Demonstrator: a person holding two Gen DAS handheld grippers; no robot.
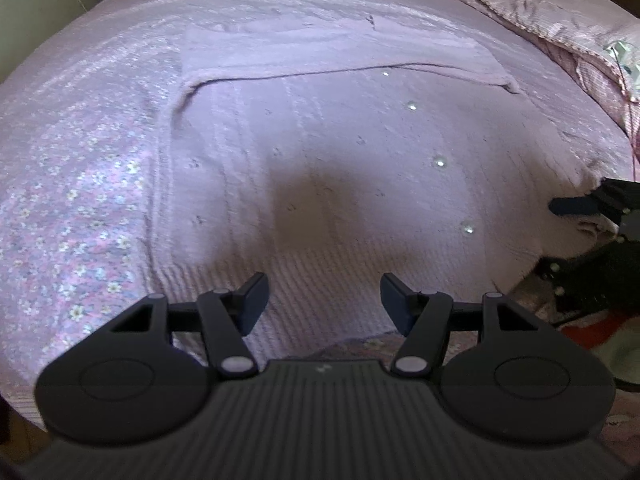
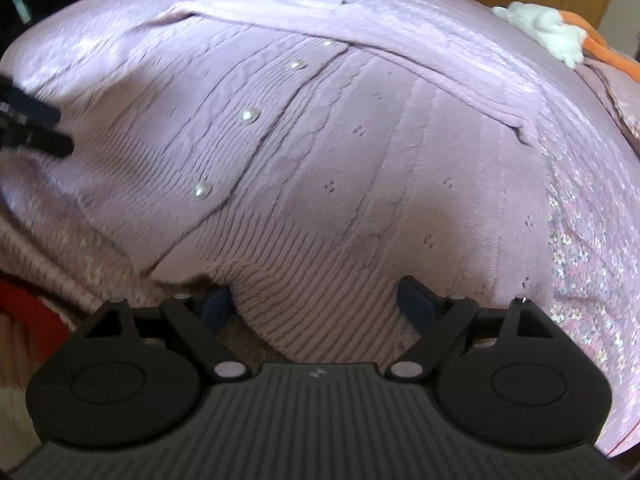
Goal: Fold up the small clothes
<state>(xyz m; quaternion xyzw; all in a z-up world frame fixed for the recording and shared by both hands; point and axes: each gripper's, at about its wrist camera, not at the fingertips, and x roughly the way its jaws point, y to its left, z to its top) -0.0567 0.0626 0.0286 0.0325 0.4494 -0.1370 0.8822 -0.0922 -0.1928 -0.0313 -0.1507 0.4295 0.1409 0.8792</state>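
1. Left wrist view: left gripper (image 1: 324, 304) jaws wide, holding nothing, poised over the ribbed hem of the lilac knit cardigan (image 1: 320, 152). The cardigan lies flat on the floral bedspread (image 1: 80, 208), straight ahead of the fingers, with a sleeve (image 1: 340, 60) folded across its far end. Pearl buttons (image 1: 439, 162) run ahead and to the right. The right gripper (image 1: 576, 205) shows at the far right edge at the cardigan's side; its state can't be told from here.

2. Right wrist view: right gripper (image 2: 316, 304) jaws wide, with the hem bulging up between the fingers (image 2: 416, 304) but not clamped. The cardigan (image 2: 340, 152) fills the view ahead, and the left gripper (image 2: 40, 128) shows far left.

3. Risks, as a judgement: closing on the bunched hem may pinch only the top layer, or catch the bedspread too. Uneven lifting by the two sides would skew the fold. The loose sleeve could slide off. The knit stretches, so hard pulling distorts it.
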